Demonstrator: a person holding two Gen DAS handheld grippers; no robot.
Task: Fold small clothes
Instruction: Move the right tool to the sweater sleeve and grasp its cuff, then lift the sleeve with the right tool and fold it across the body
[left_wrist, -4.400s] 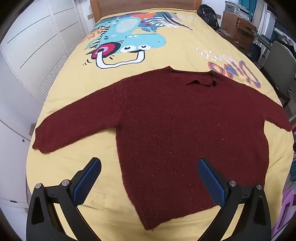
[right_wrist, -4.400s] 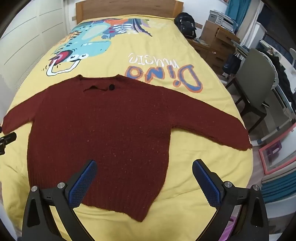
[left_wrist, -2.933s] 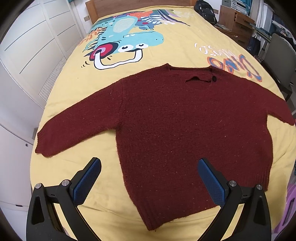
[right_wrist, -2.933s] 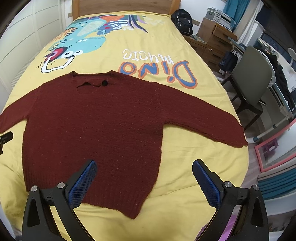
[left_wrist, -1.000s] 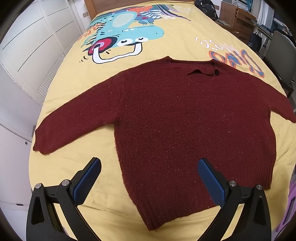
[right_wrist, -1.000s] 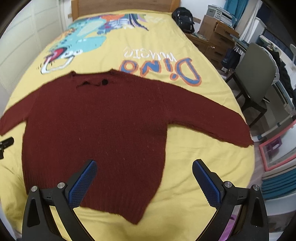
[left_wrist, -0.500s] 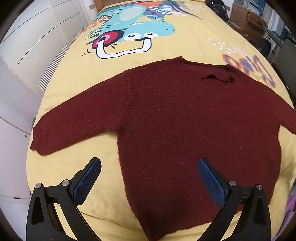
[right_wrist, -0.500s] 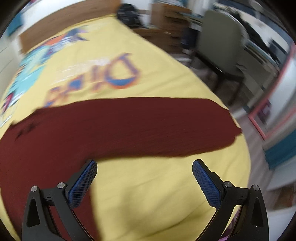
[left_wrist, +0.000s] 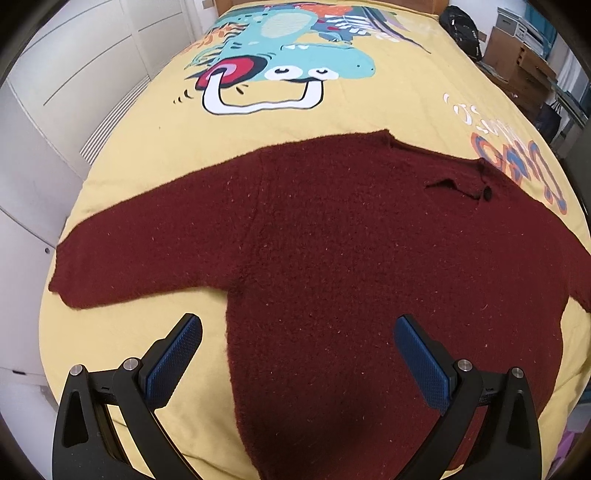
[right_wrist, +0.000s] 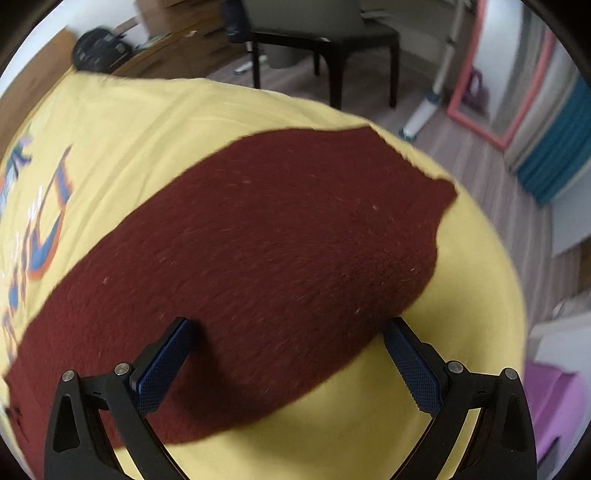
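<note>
A dark red knit sweater (left_wrist: 351, 258) lies flat on the yellow bedspread (left_wrist: 129, 332), sleeves spread out, neck at the far side. My left gripper (left_wrist: 295, 332) is open and empty above the sweater's lower left body, near the armpit of the left sleeve (left_wrist: 147, 254). My right gripper (right_wrist: 286, 332) is open, low over the right sleeve (right_wrist: 277, 240), its pads either side of the sleeve near the cuff (right_wrist: 436, 206). The view there is blurred.
The bedspread has a teal dinosaur print (left_wrist: 295, 62) and lettering (left_wrist: 517, 158). White wardrobe doors (left_wrist: 55, 92) stand on the left. A dark chair (right_wrist: 325, 40), a pink-framed mirror (right_wrist: 498, 92) and wooden floor lie past the bed's right edge.
My right gripper has swung right and dropped close onto the right sleeve's end. My left gripper has moved closer to the sweater's left side. Both stay open.
</note>
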